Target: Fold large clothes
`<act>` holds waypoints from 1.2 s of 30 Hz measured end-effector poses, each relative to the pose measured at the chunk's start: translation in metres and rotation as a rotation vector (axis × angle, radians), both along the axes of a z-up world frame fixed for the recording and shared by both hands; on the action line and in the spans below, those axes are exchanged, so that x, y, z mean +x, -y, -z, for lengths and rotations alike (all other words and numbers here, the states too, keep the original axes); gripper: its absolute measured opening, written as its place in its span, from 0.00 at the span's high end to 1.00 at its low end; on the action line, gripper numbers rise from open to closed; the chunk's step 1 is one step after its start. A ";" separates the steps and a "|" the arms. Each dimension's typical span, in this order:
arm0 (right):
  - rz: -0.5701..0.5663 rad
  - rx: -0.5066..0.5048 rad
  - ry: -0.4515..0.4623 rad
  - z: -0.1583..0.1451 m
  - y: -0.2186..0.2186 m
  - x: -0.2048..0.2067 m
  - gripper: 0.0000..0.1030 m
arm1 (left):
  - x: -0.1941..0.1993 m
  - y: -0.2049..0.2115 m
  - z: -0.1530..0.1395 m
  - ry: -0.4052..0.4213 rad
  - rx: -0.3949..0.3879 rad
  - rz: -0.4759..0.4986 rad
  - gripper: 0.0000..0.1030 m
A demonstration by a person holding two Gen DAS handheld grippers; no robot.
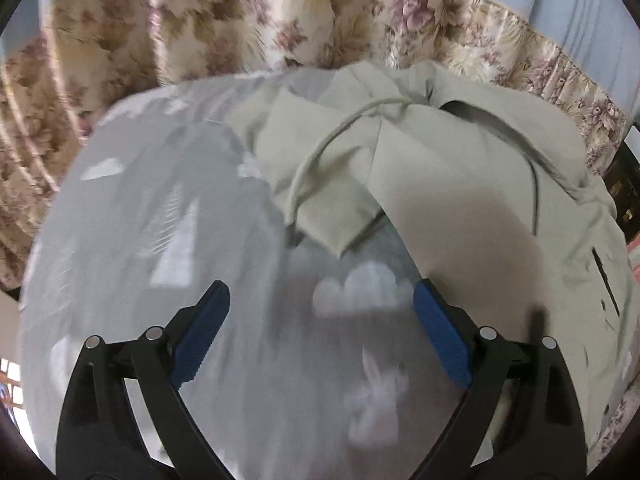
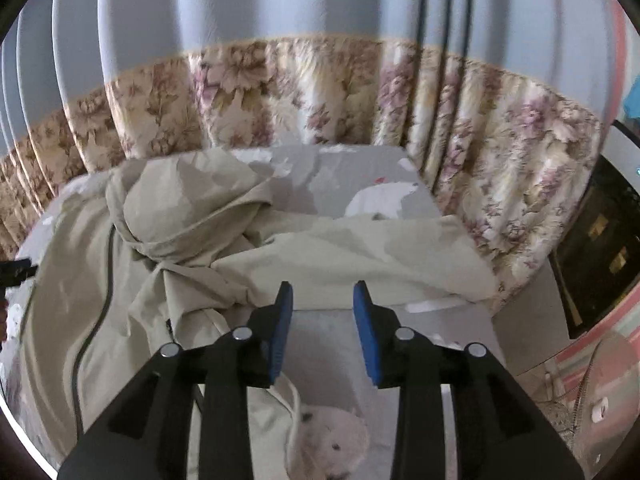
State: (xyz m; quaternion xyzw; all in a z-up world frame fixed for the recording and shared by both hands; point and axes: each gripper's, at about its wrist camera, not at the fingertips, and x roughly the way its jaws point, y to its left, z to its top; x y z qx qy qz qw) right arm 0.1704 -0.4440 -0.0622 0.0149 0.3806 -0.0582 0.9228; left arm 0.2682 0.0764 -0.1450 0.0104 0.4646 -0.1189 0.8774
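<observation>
The beige jacket [image 1: 460, 184] lies on the bed [image 1: 140, 220], upper right of the left gripper [image 1: 322, 300], fingers wide apart, empty. Right gripper [image 2: 322, 292]: fingers apart, jacket [image 2: 180, 240] beyond, upper left.

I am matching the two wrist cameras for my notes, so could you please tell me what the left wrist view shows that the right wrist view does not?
Only the left wrist view shows the wide-open left gripper over bare sheet, and the jacket's pale drawstring cord.

Only the right wrist view shows the partly open right gripper, nothing between its pads, and the bunched hood.

Both show the beige zip-up hooded jacket lying on the grey sheet with white animal prints, with the floral curtain behind.
</observation>
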 end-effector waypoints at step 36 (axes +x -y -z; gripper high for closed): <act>-0.136 0.149 -0.107 0.044 -0.024 0.108 0.64 | 0.032 -0.018 -0.039 0.136 0.579 0.064 0.82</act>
